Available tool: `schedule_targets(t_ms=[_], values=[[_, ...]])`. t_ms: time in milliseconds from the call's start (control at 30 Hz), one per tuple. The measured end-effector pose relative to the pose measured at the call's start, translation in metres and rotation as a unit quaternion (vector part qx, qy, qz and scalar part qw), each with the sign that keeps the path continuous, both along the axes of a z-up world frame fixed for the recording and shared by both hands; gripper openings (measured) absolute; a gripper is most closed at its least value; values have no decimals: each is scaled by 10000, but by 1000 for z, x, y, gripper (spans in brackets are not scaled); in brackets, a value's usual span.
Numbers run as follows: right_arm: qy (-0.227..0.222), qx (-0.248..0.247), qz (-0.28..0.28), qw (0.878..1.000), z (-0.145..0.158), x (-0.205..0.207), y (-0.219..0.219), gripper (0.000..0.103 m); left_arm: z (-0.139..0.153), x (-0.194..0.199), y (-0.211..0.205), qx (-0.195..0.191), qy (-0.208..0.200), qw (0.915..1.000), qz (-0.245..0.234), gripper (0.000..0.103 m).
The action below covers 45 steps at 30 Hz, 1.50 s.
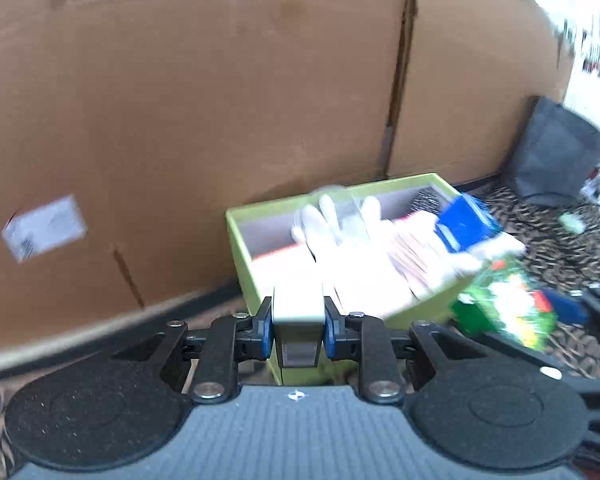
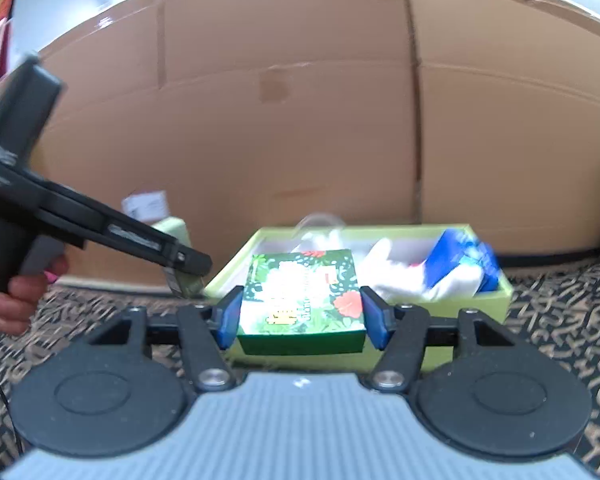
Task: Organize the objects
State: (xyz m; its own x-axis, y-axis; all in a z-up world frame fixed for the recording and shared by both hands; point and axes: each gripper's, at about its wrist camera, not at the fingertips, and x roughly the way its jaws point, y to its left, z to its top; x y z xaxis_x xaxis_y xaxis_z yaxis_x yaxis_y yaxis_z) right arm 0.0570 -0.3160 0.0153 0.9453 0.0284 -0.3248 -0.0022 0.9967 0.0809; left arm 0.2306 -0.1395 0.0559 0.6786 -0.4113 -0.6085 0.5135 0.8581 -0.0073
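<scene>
Both tongs hold tight, my left gripper (image 1: 298,326) pinching a small pale box (image 1: 298,312) and my right gripper (image 2: 302,312) squeezing a leafy green box (image 2: 302,300), so I can drop them into the green bin (image 2: 480,302) just ahead.

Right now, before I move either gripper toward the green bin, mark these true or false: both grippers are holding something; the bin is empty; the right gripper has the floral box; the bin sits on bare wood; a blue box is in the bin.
1. Both grippers hold something. True: the left gripper is shut on a pale green box, the right gripper on the floral box.
2. The green bin is empty. False: it holds white gloves and more.
3. The right gripper has the floral box. True.
4. The bin sits on bare wood. False: patterned carpet.
5. A blue box is in the bin. True.
</scene>
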Motion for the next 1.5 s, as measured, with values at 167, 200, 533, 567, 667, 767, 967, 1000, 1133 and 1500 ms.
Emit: schedule_targets(t_ms=[167,200,533,567,667,767,967,1000,1133,1500], values=[[-40,-103,-242,9996,4,35,-23,60,-4,47,-37,142,116,9998,-50,26],[-45,-163,-274,9995,4,43,-26,60,-6,55,-41,136,128,9998,-85,26],[290,-763,-375,9960,-23,110,-39,79,-24,78,-45,-378,271,9989,-66,56],[267,-845,-426,9952,-25,108,-38,91,-22,73,-39,-490,202,9986,43,80],[38,-889,-475,9949,-27,93,-35,98,-16,52,-18,-937,-127,9953,191,92],[-86,-779,-469,9958,-22,74,-31,102,-9,30,-5,-1078,-149,9934,369,94],[-225,-416,-440,9979,-11,14,-21,103,0,-33,16,-1289,-398,9901,388,96],[-213,-307,-407,9985,-10,4,-20,103,-1,-46,19,-1333,-492,9891,391,97],[-40,-23,-304,9995,-10,-34,-14,103,5,-96,37,-1419,-732,9863,425,100],[320,-334,-552,9974,-2,-124,2,103,-11,-187,31,-1089,-1084,9868,513,103]])
